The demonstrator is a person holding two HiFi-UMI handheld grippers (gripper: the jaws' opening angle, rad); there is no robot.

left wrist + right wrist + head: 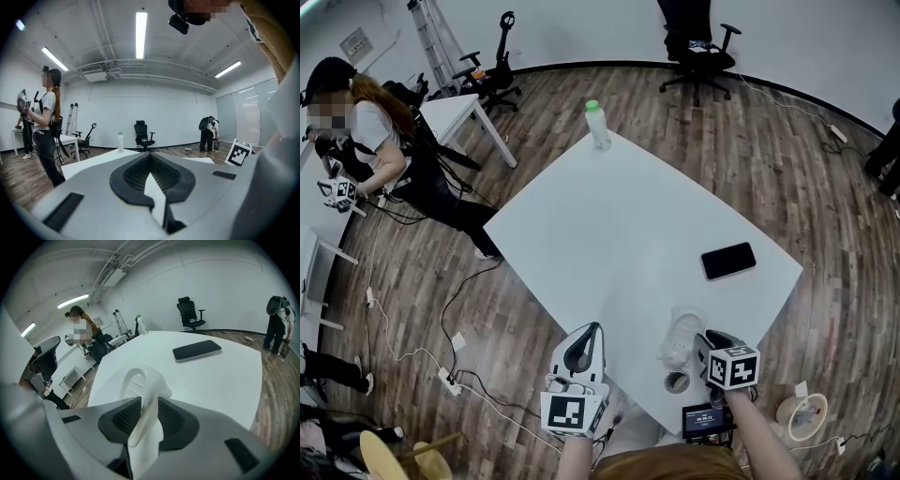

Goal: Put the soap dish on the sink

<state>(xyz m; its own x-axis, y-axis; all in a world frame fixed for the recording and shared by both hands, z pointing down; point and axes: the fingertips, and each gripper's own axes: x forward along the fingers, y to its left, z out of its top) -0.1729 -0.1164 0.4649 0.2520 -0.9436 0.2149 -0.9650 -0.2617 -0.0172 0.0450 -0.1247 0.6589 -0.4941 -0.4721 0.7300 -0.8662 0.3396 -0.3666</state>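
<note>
My right gripper (697, 345) is shut on the white soap dish (682, 334) and holds it over the near edge of the white table (619, 216). In the right gripper view the soap dish (139, 379) stands on edge between the jaws of that gripper (149, 401), its ribbed hollow facing away. To the left, my left gripper (589, 330) hovers just off the table's near edge. Seen from its own camera, the left gripper (150, 157) has its tips together with nothing between them. No sink shows in any view.
A black phone (728, 260) lies on the table's right side and a green-capped bottle (597, 124) stands at its far corner. A person (384, 141) stands at far left beside another table. Office chairs (698, 52) and floor cables (441, 347) surround the table.
</note>
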